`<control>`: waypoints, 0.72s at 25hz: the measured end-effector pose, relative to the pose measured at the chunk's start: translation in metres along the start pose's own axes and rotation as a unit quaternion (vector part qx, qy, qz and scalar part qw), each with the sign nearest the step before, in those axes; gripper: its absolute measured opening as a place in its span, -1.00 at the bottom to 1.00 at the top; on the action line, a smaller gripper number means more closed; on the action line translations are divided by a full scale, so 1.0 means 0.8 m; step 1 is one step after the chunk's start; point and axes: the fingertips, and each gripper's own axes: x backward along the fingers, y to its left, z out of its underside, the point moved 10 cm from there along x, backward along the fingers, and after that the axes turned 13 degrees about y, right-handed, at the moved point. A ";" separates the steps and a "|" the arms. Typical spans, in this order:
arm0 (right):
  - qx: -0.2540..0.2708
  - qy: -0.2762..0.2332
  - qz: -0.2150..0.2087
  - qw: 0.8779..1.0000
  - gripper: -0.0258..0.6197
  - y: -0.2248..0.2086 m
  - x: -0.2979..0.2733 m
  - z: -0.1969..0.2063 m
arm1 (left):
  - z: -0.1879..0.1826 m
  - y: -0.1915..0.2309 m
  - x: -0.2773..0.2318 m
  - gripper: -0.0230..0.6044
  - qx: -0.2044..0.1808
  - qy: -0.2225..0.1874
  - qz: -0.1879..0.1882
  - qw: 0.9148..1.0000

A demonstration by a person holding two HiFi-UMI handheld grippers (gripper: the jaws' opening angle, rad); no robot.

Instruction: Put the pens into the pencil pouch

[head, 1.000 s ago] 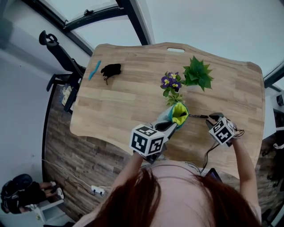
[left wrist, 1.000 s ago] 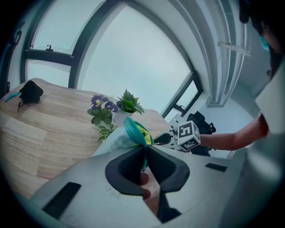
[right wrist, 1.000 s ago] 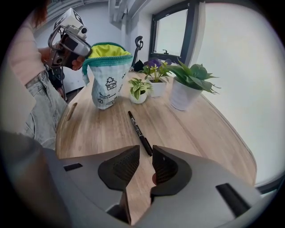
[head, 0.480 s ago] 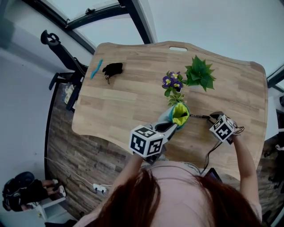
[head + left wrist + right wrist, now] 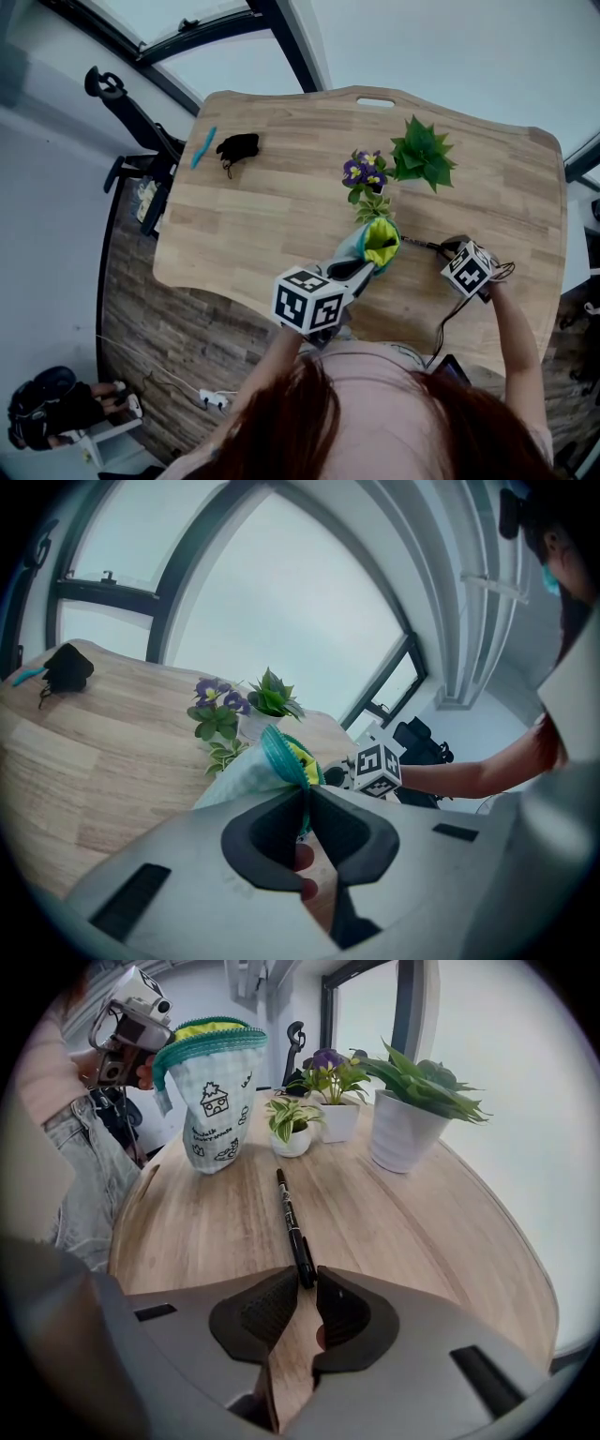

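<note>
Landmark: pencil pouch [image 5: 217,1101], white with small printed drawings, a teal zip edge and a yellow-green lining. It is held upright over the wooden table [image 5: 281,216] with its mouth open at the top. Whether its base touches the wood cannot be told.
Left gripper [image 5: 307,799]: jaws drawn narrow and pinched on the pouch's teal rim, with the fabric passing between the pads. It holds the pouch up from the person's side.
Right gripper [image 5: 307,1283]: near the pouch, on its right in the head view. Its jaws are narrow, clamped on the clip end of the black pen [image 5: 289,1213].
Black pen, position: outside the pouch, running from the right jaws toward the pouch's lower body. Its far tip is near the fabric and not touching it. Whether the tip rests on the table cannot be told.
Slim blue pen [image 5: 202,147]: well apart from the pouch, beyond it and far to its left.
Black object [image 5: 237,146]: just beside the slim blue pen, on the pouch side.
Small leafy plant [image 5: 373,204]: just beyond the pouch.
Purple flowering plant [image 5: 362,172]: beyond the pouch, past the small leafy plant.
Spiky green plant [image 5: 422,155]: beyond the pouch, to its right.
</note>
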 end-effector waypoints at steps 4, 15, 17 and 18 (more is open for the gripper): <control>-0.008 -0.003 0.010 1.000 -0.75 0.002 -0.001 0.001 | 0.002 0.001 0.000 -0.87 0.000 -0.001 0.002 1.000; -0.043 -0.024 0.027 0.998 -0.78 0.009 0.013 0.015 | 0.007 0.007 0.004 -0.87 0.006 -0.011 0.009 1.000; -0.047 -0.029 0.038 0.998 -0.78 0.010 0.018 0.017 | 0.008 0.008 0.004 -0.87 0.008 -0.013 0.011 1.000; -0.048 -0.031 0.043 0.997 -0.78 0.011 0.021 0.018 | 0.008 0.008 0.005 -0.87 0.008 -0.014 0.012 1.000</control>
